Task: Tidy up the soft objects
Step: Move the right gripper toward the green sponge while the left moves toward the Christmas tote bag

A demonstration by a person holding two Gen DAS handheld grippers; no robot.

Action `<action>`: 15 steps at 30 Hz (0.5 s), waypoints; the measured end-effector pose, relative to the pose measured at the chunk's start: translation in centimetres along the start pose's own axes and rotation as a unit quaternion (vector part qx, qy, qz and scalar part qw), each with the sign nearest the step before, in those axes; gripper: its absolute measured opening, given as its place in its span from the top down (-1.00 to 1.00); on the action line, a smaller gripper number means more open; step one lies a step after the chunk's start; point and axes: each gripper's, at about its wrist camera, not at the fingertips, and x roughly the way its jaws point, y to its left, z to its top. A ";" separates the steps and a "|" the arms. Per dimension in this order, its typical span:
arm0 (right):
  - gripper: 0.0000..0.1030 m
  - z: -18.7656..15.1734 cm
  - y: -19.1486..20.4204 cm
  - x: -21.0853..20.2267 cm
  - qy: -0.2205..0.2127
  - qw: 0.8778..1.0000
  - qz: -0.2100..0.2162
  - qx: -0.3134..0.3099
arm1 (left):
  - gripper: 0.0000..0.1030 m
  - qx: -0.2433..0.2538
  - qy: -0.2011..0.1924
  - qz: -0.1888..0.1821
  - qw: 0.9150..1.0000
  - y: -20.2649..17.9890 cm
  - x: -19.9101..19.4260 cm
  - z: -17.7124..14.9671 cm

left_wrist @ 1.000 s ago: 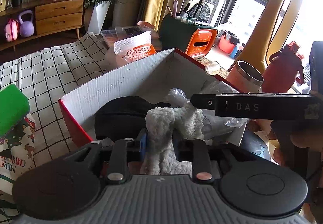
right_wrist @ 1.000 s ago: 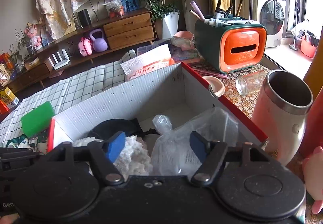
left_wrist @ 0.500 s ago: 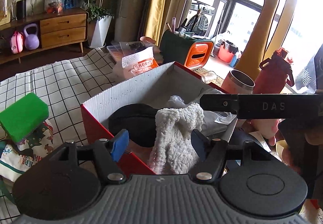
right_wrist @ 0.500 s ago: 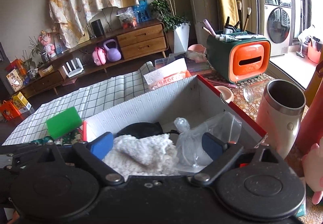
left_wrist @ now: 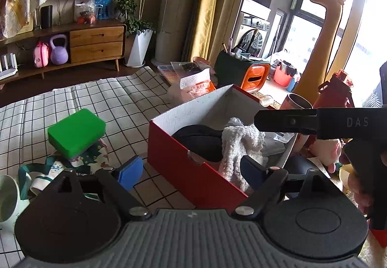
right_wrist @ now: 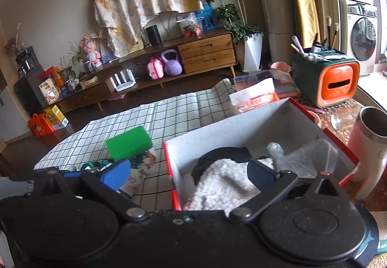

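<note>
A red cardboard box (left_wrist: pixel 193 171) with a white inside (right_wrist: pixel 241 127) stands on the checked cloth. In it lie a fluffy white cloth (left_wrist: pixel 241 142) (right_wrist: pixel 225 183), a black soft item (left_wrist: pixel 198 139) (right_wrist: pixel 222 156) and a clear plastic bag (right_wrist: pixel 304 159). The white cloth hangs over the box's near wall. A green sponge (left_wrist: pixel 76 131) (right_wrist: pixel 129 143) rests on a printed fabric bag (left_wrist: pixel 89 156) left of the box. My left gripper (left_wrist: pixel 191 171) is open and empty, near the box. My right gripper (right_wrist: pixel 188 173) is open and empty, above the box's near-left corner.
A pink steel tumbler (right_wrist: pixel 367 144) and red bottle (left_wrist: pixel 333 96) stand right of the box. A green-orange organizer (right_wrist: pixel 331 79), a tissue pack (right_wrist: pixel 256 98) and a pale mug (left_wrist: pixel 7 197) are around. A pink plush toy (left_wrist: pixel 324 152) lies at right.
My left gripper has let go of the white cloth, opened and pulled back to the left. The cloth now lies in the box. My right gripper has opened wider and drawn back.
</note>
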 end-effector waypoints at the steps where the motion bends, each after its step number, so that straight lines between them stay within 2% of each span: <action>1: -0.99 0.0 0.5 0.2 0.001 1.000 0.003 -0.003 | -0.82 -0.001 -0.001 0.002 1.000 0.5 -0.4 -0.2; 5: -0.99 0.1 2.4 1.0 0.008 1.000 0.011 -0.016 | -0.95 -0.008 -0.004 0.005 1.000 2.2 -1.8 -0.8; 10: -0.99 0.2 4.4 2.1 0.017 0.999 0.023 -0.028 | -0.97 0.013 -0.015 0.025 0.999 4.4 -3.1 -2.0; 15: -0.99 0.7 6.5 3.5 0.025 0.998 0.028 -0.043 | -0.97 0.014 -0.005 0.025 1.000 6.7 -3.6 -2.9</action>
